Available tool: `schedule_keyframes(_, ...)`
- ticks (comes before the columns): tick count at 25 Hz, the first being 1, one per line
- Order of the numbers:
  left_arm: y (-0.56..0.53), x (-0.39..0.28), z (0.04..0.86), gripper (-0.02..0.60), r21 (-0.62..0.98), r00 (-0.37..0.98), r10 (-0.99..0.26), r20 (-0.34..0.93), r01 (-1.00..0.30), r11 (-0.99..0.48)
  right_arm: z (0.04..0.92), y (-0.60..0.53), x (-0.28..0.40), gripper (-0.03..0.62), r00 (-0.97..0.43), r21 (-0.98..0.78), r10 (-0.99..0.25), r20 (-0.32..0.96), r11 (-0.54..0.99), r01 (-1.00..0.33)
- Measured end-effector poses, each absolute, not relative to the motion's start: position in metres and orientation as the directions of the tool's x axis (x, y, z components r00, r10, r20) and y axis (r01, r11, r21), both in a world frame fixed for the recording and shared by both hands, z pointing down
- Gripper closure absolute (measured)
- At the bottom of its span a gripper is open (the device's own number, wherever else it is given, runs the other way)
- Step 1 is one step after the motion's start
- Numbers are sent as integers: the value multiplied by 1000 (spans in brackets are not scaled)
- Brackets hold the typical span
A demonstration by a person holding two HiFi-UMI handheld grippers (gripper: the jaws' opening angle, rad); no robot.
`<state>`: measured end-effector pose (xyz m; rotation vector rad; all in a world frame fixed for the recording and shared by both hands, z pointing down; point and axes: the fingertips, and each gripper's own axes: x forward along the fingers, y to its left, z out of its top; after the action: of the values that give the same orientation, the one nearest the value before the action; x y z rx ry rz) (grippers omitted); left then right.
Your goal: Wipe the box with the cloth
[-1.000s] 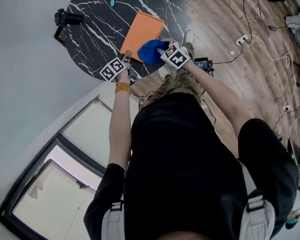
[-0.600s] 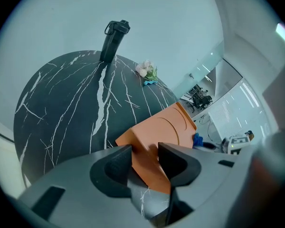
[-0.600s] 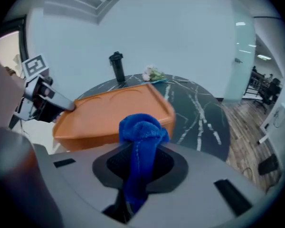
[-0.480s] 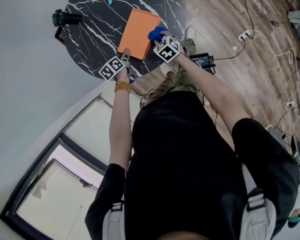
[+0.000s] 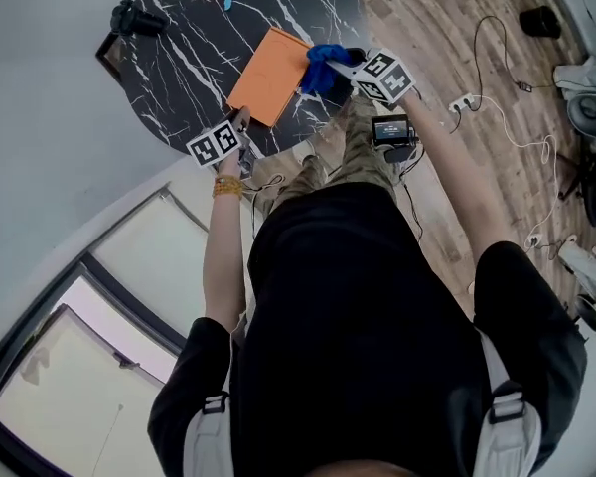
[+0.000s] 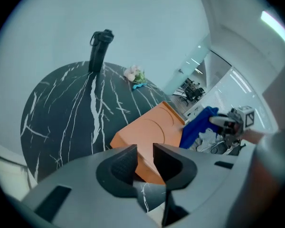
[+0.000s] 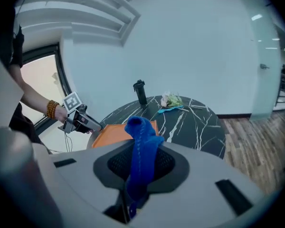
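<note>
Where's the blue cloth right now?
Head view, upper middle: the blue cloth is clamped in the right gripper, just right of the orange box on the black table.

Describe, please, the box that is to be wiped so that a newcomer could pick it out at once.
Look at the round black marble table with white veins. Near its edge closest to the person lies a flat rectangular box. It is the only orange thing, unlike the blue cloth by its corner and the black object at the far edge.

box (image 5: 269, 75): orange, flat, lying near table (image 5: 194, 48) edge | cloth (image 5: 325, 66): blue, bunched (limp, I'd say), pinched in right gripper (image 7: 141, 165), above table edge
</note>
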<state>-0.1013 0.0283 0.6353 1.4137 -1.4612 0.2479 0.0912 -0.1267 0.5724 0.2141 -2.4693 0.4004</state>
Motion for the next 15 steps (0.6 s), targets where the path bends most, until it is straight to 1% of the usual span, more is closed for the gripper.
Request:
schedule_keyframes(1, 25, -98, 624, 490, 469, 237, -622, 747, -850, 239, 564, -139, 89, 556, -799, -219, -36, 600, 954, -207)
schedule_keyframes(4, 8, -82, 604, 549, 417, 255, -621, 741, -900, 129, 549, -174, 66, 556, -814, -204, 39, 580, 974, -98)
schedule_keyframes(7, -11, -56, 609, 551, 341, 241, -553, 798, -936, 84, 538, -194, 33, 554, -835, -257, 159, 527, 966, 22)
schedule_keyframes(9, -28, -45, 619, 552, 302, 224, -505, 834, -950, 77, 528, -198, 8, 554, -839, -316, 282, 466, 938, 139)
schedule_keyframes(12, -54, -34, 638, 555, 270, 193, -454, 870, -956, 111, 523, -199, -23, 554, -806, -426, 464, 368, 854, 297)
schedule_keyframes(13, -61, -30, 643, 555, 259, 178, -440, 880, -957, 129, 530, -199, -31, 554, -783, -459, 507, 360, 827, 324)
schedule_keyframes(14, -67, -27, 648, 555, 247, 165, -424, 891, -958, 148, 545, -198, -37, 554, -753, -463, 534, 384, 817, 343)
schedule_keyframes(15, -72, -24, 654, 555, 235, 152, -406, 901, -958, 163, 566, -197, -42, 554, -715, -425, 541, 442, 829, 365)
